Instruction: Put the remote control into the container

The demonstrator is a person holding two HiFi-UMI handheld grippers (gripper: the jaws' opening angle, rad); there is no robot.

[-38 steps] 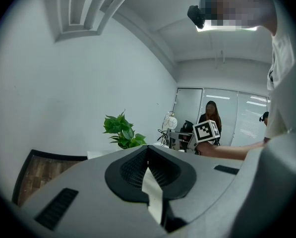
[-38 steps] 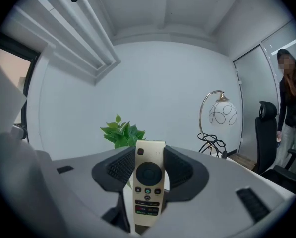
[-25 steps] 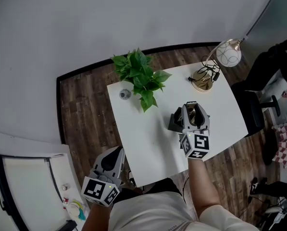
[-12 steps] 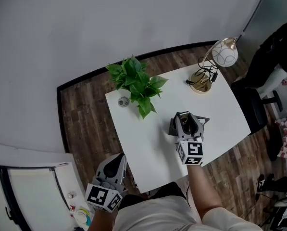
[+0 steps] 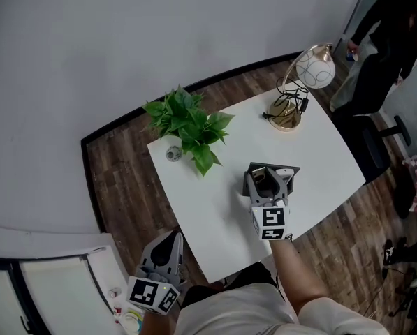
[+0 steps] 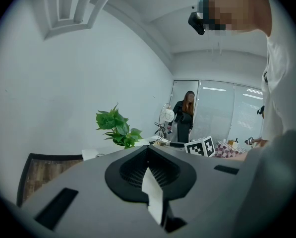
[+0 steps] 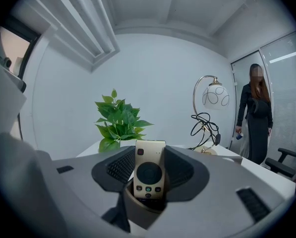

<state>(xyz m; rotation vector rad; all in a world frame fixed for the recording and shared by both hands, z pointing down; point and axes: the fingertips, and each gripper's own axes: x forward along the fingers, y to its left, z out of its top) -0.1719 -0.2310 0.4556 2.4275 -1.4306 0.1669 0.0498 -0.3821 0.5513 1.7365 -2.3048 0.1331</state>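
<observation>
A gold remote control point(image 7: 148, 172) with dark buttons stands upright between my right gripper's point(image 7: 148, 155) jaws, which are shut on it. From the head view, that right gripper point(image 5: 267, 181) hangs over the dark grey container point(image 5: 293, 172) on the white table point(image 5: 215, 208), and the remote point(image 5: 258, 176) shows as a pale strip at the container's left side. Whether it touches the container's floor is hidden. My left gripper point(image 5: 164, 246) hangs off the table's near left corner, jaws together and holding nothing. In the left gripper view the left gripper point(image 6: 148, 152) points toward the table.
A leafy green plant point(image 5: 184, 124) and a small round object point(image 5: 173, 152) sit at the table's far left. A globe lamp point(image 5: 314, 68) with a brass base point(image 5: 285, 119) and cables stands at the far right corner. A person in dark clothes point(image 5: 393, 26) stands beyond a chair point(image 5: 372, 152).
The head view has swung, so the table sits further left and higher. My right gripper stays over the container with the remote. A standing person has come into view at top right.
</observation>
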